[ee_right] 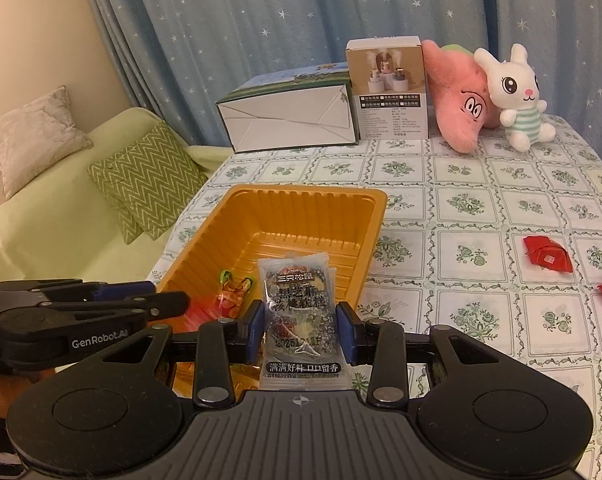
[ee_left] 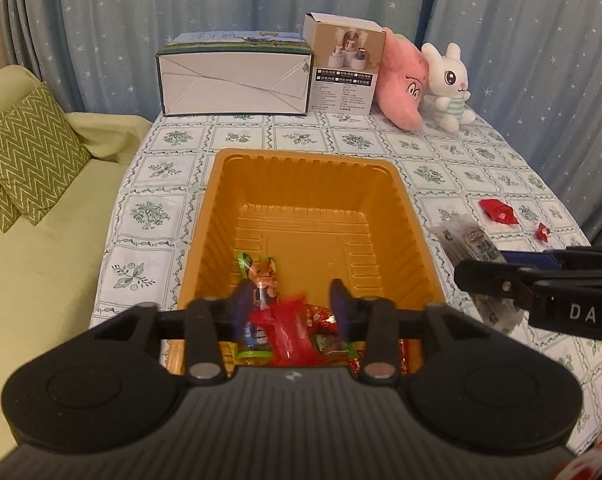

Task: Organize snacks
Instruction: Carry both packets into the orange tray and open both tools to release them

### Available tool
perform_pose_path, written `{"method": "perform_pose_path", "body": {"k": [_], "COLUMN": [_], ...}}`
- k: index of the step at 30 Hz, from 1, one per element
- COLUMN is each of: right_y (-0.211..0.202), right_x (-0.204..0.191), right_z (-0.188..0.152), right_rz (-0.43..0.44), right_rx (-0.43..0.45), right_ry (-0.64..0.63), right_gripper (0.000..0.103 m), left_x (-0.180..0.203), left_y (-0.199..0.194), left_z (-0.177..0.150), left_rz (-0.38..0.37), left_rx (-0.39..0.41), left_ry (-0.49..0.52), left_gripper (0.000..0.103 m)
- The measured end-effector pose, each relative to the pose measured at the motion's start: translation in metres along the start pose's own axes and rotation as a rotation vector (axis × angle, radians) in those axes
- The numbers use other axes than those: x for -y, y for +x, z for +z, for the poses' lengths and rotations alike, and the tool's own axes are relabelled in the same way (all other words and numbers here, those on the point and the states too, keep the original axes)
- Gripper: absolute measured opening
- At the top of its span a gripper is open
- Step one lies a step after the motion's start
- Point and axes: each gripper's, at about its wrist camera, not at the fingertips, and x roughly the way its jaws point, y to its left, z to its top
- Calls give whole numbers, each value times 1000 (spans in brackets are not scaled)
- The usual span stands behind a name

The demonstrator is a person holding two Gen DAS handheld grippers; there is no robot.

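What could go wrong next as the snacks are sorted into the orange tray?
The grey snack packet held by the right tongs hangs at the orange tray rim and may drop outside. The left tongs crowd that same corner. Two red candies lie far right, easily missed.

We are seeing the tabletop [ee_right: 481, 208] carrying an orange tray [ee_right: 375, 216], two boxes [ee_right: 289, 120], two plush toys [ee_right: 517, 100] and what are probably red candies [ee_right: 547, 256].

Both grippers [ee_left: 293, 304] [ee_right: 299, 330] are matte black with ribbed bodies, blue pads [ee_right: 347, 330], silver screws and white "GenRobot.AI" lettering.
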Motion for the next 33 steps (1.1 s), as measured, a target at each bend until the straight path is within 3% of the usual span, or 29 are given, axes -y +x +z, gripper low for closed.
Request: {"method": "perform_pose_path", "body": {"k": [15, 23, 26, 29, 33], "right_y": [9, 12, 3, -11, -34], "right_x": [-12, -7, -2, 6, 13], "right_z": [2, 8, 6, 1, -10], "right_rz": [41, 91, 74, 51, 21], "right_rx": [-15, 8, 18, 23, 29], "right_ry": [6, 71, 92, 116, 116], "right_gripper": [39, 39, 42, 53, 54], "left_x": [-16, -20, -18, -13, -2], "left_y": [-41, -49, -54, -61, -71], "left_z": [-10, -16, -21, -25, -31], "left_rz": [45, 60, 60, 57, 50], "left_rx": [59, 60, 61, 64, 68], "left_ry": [-47, -70, -76, -76, -79], "left_gripper": [59, 64, 66, 70, 72]}}
